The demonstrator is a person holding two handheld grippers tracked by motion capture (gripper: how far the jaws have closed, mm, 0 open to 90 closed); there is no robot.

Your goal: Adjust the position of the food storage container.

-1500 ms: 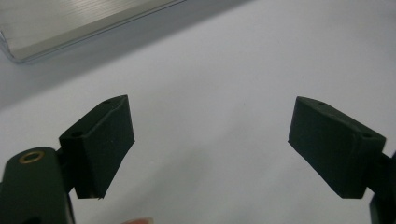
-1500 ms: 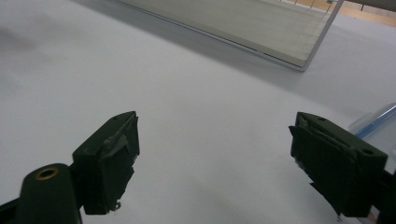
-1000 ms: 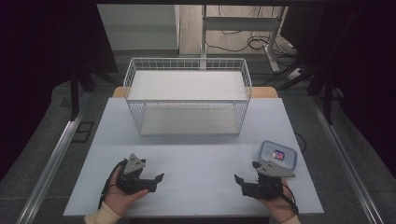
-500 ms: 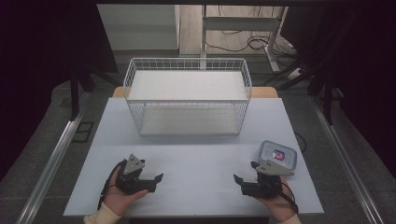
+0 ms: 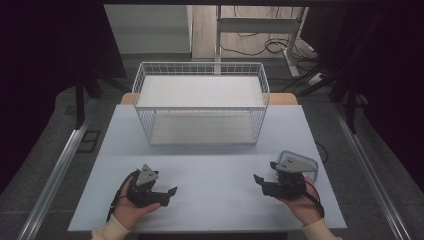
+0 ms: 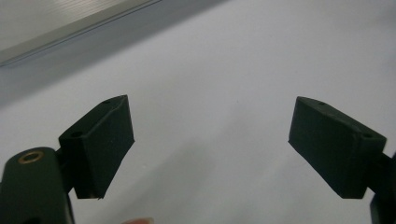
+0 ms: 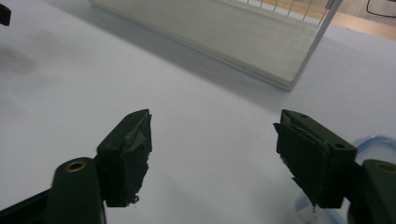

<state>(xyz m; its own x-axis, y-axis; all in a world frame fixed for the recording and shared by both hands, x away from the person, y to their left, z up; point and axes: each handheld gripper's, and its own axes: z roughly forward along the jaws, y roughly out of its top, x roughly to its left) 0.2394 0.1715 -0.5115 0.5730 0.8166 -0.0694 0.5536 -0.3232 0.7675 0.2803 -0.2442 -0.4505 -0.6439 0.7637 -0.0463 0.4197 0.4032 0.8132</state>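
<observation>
A pale worktop [image 5: 210,170] carries a white wire basket [image 5: 200,107] at its far side. In the high view, the left tool [image 5: 167,194] rests open, well apart from the right tool [image 5: 265,172], beside a clear container [image 5: 311,164]. In the left gripper view, the jaws gape over bare worktop. In the right gripper view, the jaws, just closing slightly, stand apart and hold nothing, with the container's rim just beside one.

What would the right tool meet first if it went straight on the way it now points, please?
Probably the bare table: the right tool is open and aims low across it. Beyond lies the basket, though depth is unclear.
</observation>
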